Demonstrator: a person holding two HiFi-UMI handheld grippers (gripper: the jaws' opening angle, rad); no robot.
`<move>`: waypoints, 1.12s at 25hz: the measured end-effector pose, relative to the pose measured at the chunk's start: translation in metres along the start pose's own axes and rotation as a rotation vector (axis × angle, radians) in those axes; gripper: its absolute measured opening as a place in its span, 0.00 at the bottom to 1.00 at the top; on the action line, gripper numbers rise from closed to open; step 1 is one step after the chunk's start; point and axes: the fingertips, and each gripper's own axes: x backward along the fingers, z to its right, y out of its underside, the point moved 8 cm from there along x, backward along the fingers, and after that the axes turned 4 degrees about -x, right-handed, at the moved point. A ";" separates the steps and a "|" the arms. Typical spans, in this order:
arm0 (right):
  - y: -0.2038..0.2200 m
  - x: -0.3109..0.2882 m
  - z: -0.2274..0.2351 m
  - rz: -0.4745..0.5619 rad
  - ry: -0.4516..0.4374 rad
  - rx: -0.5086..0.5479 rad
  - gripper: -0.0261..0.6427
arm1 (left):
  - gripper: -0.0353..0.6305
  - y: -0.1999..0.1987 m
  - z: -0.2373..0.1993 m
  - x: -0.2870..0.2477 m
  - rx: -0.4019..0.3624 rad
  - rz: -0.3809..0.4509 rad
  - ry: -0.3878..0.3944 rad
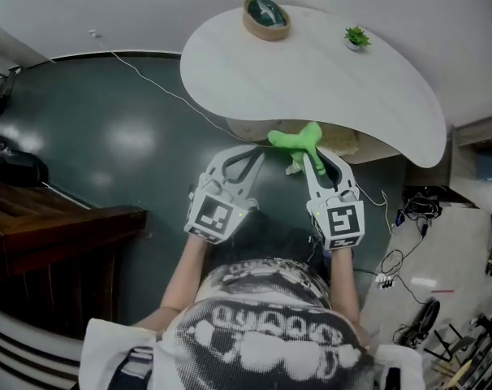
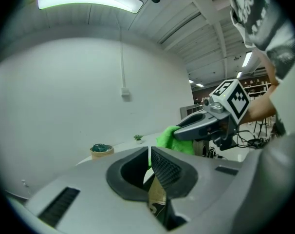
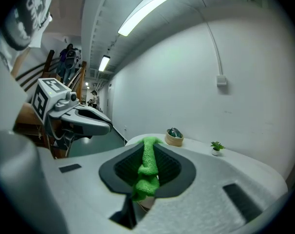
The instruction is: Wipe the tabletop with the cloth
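The cloth [image 1: 295,140] is clenched by the right gripper [image 1: 319,162] for wiping the desk [image 1: 230,71], upper centre; the left gripper [image 1: 250,156] fingers are closed, empty.

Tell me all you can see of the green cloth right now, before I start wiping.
The green cloth is a bright, fuzzy rag, microfibre by its look, bunched into a narrow rope. The right claw is shut on it: it runs lengthwise between the jaws, one end poking out past the tips, the other hanging loose behind them. In the head view it sits at the near edge of the white tabletop; whether it touches the surface cannot be told.
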 end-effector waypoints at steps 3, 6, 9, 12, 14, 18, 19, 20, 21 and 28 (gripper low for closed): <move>0.000 -0.009 -0.002 -0.003 0.017 -0.001 0.12 | 0.08 0.005 -0.009 -0.001 -0.003 0.009 0.017; -0.003 -0.018 -0.004 -0.003 0.023 0.003 0.12 | 0.08 0.008 -0.016 -0.002 -0.004 0.018 0.024; -0.007 -0.025 -0.007 -0.006 0.022 0.012 0.12 | 0.08 0.008 -0.026 -0.002 -0.003 0.024 0.020; -0.009 -0.031 -0.010 -0.012 0.018 0.019 0.12 | 0.08 0.007 -0.034 0.001 0.005 0.028 0.013; -0.008 -0.034 -0.011 -0.020 0.013 0.025 0.12 | 0.08 0.010 -0.036 0.003 0.012 0.028 0.005; -0.008 -0.040 -0.011 -0.028 -0.001 0.029 0.12 | 0.08 0.018 -0.038 0.005 0.024 0.023 -0.012; -0.008 -0.043 -0.011 -0.030 -0.006 0.032 0.12 | 0.08 0.018 -0.038 0.006 0.027 0.021 -0.016; -0.009 -0.045 -0.011 -0.031 -0.013 0.035 0.12 | 0.08 0.019 -0.039 0.007 0.030 0.019 -0.021; -0.009 -0.048 -0.012 -0.032 -0.020 0.038 0.12 | 0.08 0.021 -0.040 0.008 0.033 0.018 -0.028; -0.021 -0.077 -0.008 -0.009 -0.072 0.064 0.12 | 0.08 0.022 -0.060 0.009 0.028 0.004 -0.083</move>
